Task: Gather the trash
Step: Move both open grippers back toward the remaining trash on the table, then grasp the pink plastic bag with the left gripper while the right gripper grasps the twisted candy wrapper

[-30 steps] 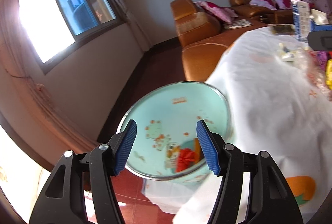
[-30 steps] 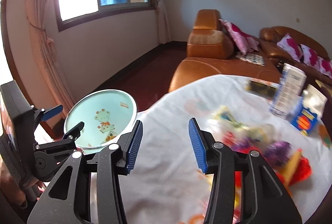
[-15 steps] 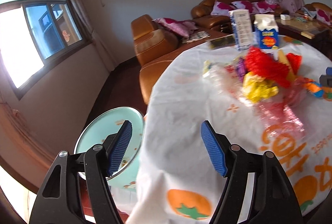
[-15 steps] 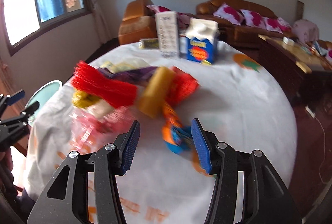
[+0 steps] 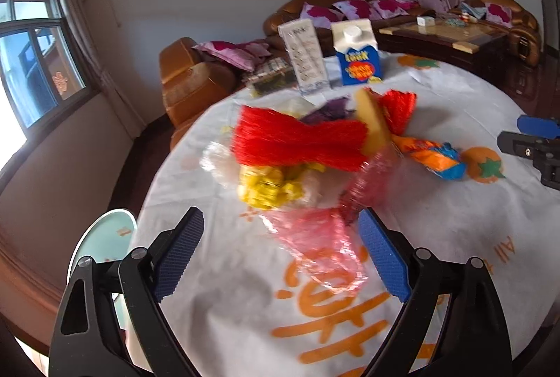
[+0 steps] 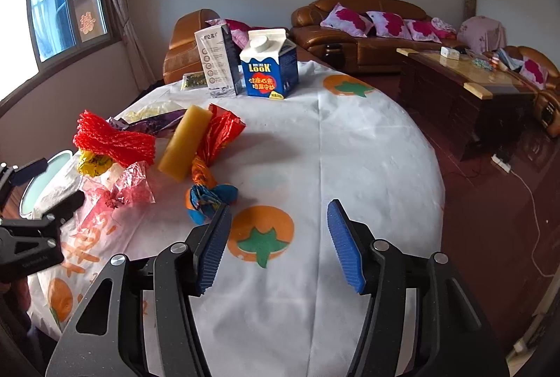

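Observation:
A heap of trash lies on the round table: a red mesh net, a yellow crumpled wrapper, a pink plastic film, a yellow block, a red wrapper and an orange-blue wrapper. My left gripper is open, low over the table, with the pink film between its fingers. My right gripper is open and empty, just right of the orange-blue wrapper. A pale teal trash bin stands beside the table's left edge.
A blue milk carton and a white-grey carton stand at the table's far side, with a flat packet beside them. Brown sofas and a dark coffee table fill the room behind. The white tablecloth has orange prints.
Both grippers have swung from the bin side toward the table. The left now faces the trash heap, close to the pink film; the right has come nearer the orange-blue wrapper.

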`<state>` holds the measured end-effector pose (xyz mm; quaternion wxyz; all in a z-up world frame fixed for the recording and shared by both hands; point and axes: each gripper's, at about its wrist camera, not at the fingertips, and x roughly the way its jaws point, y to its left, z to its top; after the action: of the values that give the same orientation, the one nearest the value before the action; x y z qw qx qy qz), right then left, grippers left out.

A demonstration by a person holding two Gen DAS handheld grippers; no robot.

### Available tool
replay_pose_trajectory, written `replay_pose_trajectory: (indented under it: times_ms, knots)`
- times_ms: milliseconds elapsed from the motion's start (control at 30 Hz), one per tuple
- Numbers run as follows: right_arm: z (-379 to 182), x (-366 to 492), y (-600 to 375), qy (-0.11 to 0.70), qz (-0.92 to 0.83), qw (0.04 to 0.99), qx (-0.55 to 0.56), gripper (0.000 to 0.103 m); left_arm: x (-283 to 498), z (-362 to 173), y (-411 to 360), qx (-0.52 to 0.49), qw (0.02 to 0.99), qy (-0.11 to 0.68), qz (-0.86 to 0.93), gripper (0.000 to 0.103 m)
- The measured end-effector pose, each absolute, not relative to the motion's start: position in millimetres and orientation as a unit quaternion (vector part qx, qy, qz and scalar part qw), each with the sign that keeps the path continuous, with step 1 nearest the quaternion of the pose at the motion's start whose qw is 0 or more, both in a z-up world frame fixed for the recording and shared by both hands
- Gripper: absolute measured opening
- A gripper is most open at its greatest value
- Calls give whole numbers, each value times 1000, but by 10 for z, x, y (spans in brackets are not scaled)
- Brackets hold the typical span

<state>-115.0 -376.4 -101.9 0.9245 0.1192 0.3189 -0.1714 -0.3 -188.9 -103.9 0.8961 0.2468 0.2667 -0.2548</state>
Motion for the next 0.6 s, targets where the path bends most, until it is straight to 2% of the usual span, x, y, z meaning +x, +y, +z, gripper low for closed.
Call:
replay_pose_trajectory:
  times_ms: [200,267,367,467,600]
  knots:
    - [-1079,-1089,-3696,322,-157,925,126,58,48,-1282,-1966,263,882,295,-256,86]
    - [-1103,-1065,-3658,325,-153,925,124,58,82,-1317,-1952,260,876,308,-266,67]
    - [-1124,-1049,-3614,329,-149,925,121,58,112,-1355,-1931,251,863,329,-290,26]
    - [-1103,-1049,-3606,327,-151,925,121,58,79,-1339,-1905,250,860,327,-302,12]
    - [-1032,-1042,-3585,320,-152,928,118,58,-4,-1215,-1835,250,865,307,-309,11]
